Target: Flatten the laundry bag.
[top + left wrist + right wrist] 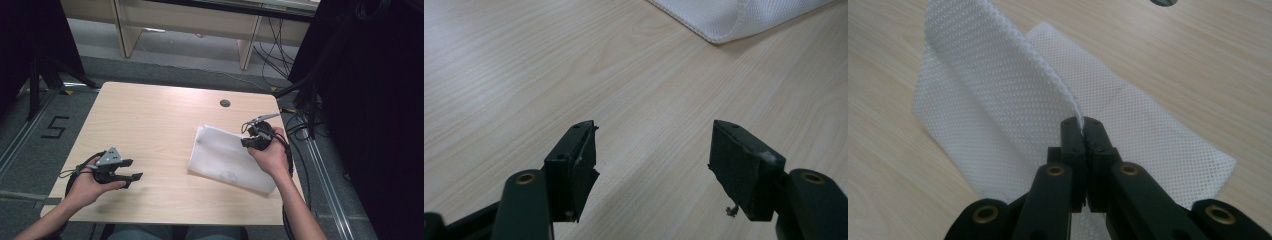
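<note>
White mesh cloth (998, 100) could slip free: your right gripper (1083, 122) pinches only its thin edge, while your left gripper (651, 155) waits open, empty.

The person's left forearm enters at the lower left of the high view, its hand wrapped around the black left gripper (134, 170), which lies roughly level and points toward frame right, its fingers (574, 167) spread wide apart. The right forearm rises from the bottom right; its hand holds the black right gripper (1083, 122), fingers pressed together.
</note>
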`<state>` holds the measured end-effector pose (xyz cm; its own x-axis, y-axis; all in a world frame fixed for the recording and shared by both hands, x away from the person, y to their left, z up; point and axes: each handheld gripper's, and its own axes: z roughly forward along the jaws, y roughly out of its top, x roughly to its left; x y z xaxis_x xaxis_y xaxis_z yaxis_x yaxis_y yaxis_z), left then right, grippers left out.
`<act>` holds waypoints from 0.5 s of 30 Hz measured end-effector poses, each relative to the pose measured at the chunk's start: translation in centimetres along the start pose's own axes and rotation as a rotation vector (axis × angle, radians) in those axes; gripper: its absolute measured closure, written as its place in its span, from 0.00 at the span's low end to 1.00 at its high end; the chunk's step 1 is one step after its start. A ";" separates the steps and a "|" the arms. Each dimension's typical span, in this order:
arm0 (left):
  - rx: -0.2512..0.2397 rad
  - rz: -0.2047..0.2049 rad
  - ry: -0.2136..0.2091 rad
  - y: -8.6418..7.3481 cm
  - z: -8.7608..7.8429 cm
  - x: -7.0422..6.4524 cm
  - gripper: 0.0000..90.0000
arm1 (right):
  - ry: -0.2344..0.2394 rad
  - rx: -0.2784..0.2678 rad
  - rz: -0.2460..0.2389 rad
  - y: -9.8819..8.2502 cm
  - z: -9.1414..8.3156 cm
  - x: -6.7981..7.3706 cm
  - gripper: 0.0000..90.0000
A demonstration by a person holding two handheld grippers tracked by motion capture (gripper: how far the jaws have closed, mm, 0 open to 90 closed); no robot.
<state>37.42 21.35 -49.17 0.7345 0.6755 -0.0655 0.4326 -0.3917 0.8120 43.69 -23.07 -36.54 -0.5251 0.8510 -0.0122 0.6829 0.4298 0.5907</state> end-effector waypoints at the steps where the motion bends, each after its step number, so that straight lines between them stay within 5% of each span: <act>1: 0.001 -0.001 -0.001 0.0 0.0 0.0 0.39 | 0.003 -0.011 -0.011 -0.1 -0.1 0.1 1.00; 9: 0.001 -0.011 0.003 -0.1 0.1 0.1 0.39 | 0.016 -0.016 -0.003 -0.8 -0.9 1.7 1.00; 15: 0.003 -0.023 0.001 -0.2 0.3 0.0 0.39 | 0.036 -0.060 -0.057 -1.5 -1.4 2.5 1.00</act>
<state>37.50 21.26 -49.46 0.7234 0.6853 -0.0834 0.4512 -0.3779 0.8085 40.68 -21.95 -36.33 -0.5811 0.8136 -0.0188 0.6203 0.4577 0.6370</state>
